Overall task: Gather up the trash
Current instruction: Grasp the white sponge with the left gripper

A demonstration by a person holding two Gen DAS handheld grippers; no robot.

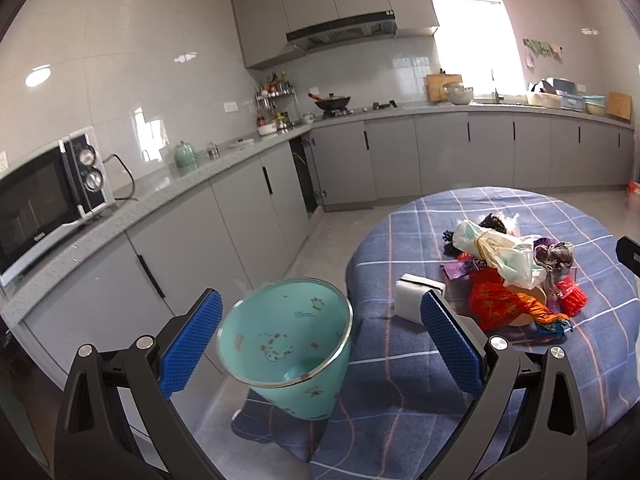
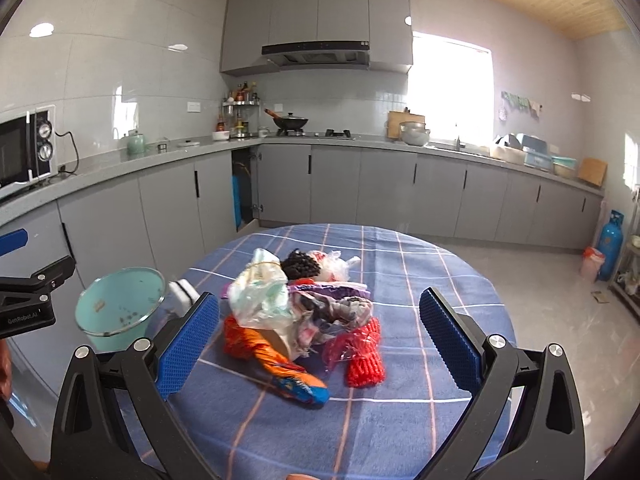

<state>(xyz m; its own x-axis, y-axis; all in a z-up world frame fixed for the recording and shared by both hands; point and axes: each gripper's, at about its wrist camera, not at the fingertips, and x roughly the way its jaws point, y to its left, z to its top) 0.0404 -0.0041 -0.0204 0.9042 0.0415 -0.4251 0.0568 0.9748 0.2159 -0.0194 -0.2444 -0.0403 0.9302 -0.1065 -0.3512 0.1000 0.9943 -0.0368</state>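
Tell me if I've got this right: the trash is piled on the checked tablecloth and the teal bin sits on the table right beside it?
Not quite. The trash pile does lie on the checked tablecloth, but the teal bin is off the table's edge, as the right wrist view shows.

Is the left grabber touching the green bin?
Apart. In the left wrist view, the teal plastic bin sits between the left gripper's open blue fingers, with floor and blue checked tablecloth visible either side.

We saw the trash pile (image 2: 300, 312) on the table (image 2: 440, 280), near its middle. The bin (image 2: 120, 308) sat off the table's left edge, tilted; a small box (image 1: 418, 296) lay betw. bin & pile. Microwave (image 2: 24, 152) stood far left on the counter (image 2: 360, 142), wok (image 2: 290, 121) behind the table.
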